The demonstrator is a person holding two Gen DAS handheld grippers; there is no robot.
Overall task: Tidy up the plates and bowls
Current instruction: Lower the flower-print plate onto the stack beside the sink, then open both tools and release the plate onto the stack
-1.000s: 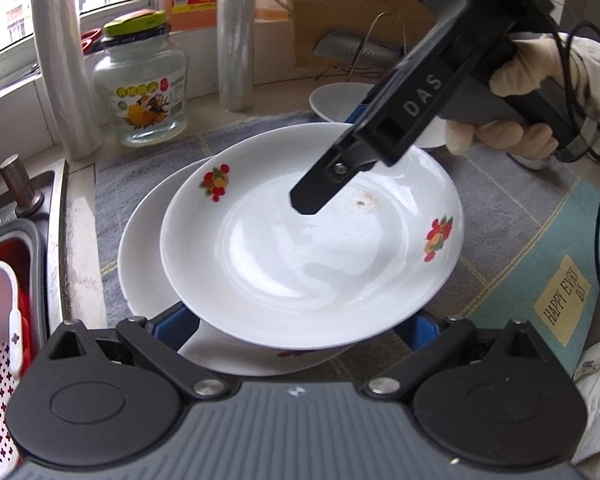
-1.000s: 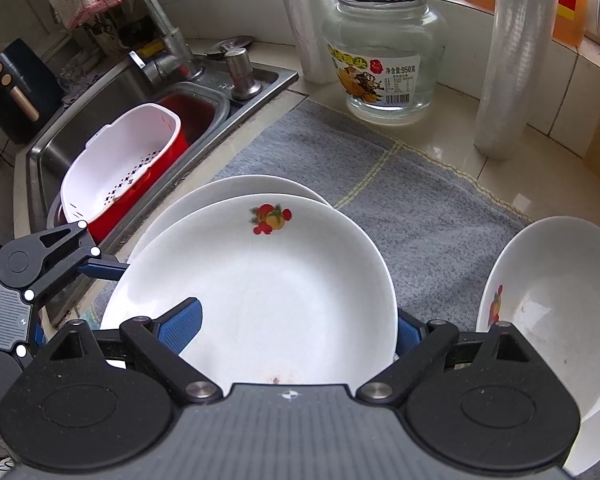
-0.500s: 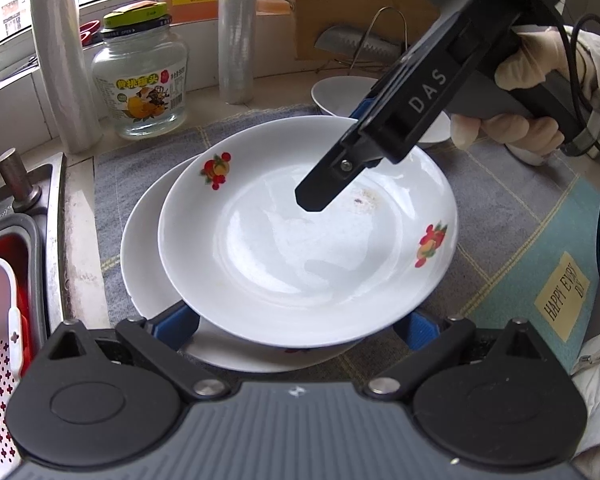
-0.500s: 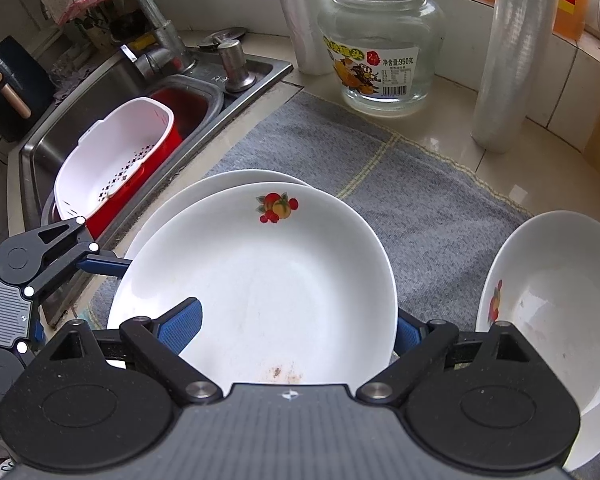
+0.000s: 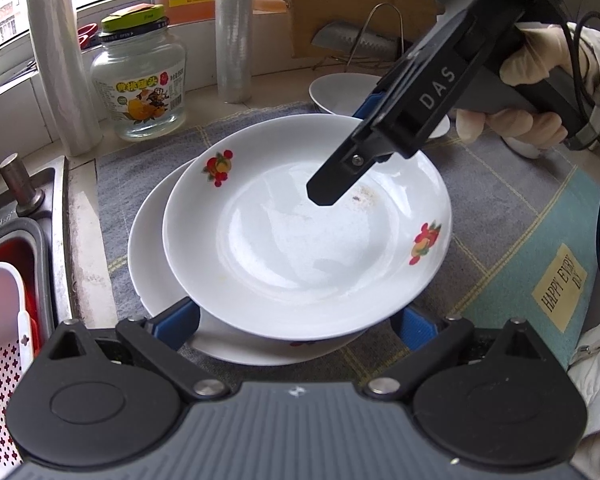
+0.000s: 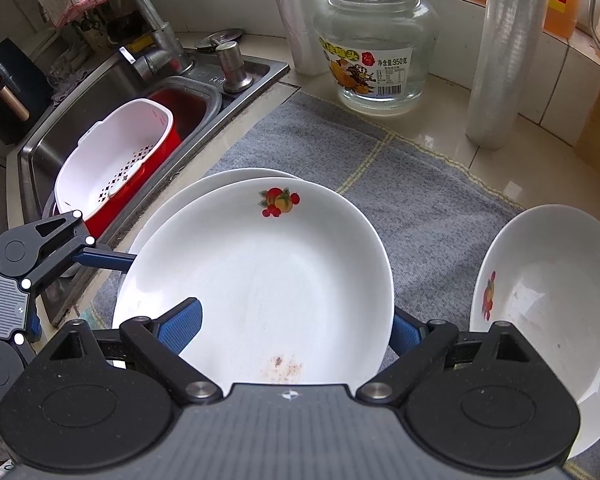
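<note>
Two fruit-printed plates (image 5: 300,240) lie stacked on the grey mat (image 6: 340,148) beside the sink (image 6: 112,80), the top one between the spread, unclenched fingers of both the left gripper (image 5: 296,322) and right gripper (image 6: 296,326).

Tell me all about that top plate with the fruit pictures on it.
The top plate is a shallow white dish, glossy like glazed china, with small red and orange fruit prints on its rim. A brownish speckled stain marks one inner edge. It is tilted and offset over a second white plate on the grey mat. The blue pads of both tongs flank its rim; whether they press on it cannot be told.
</note>
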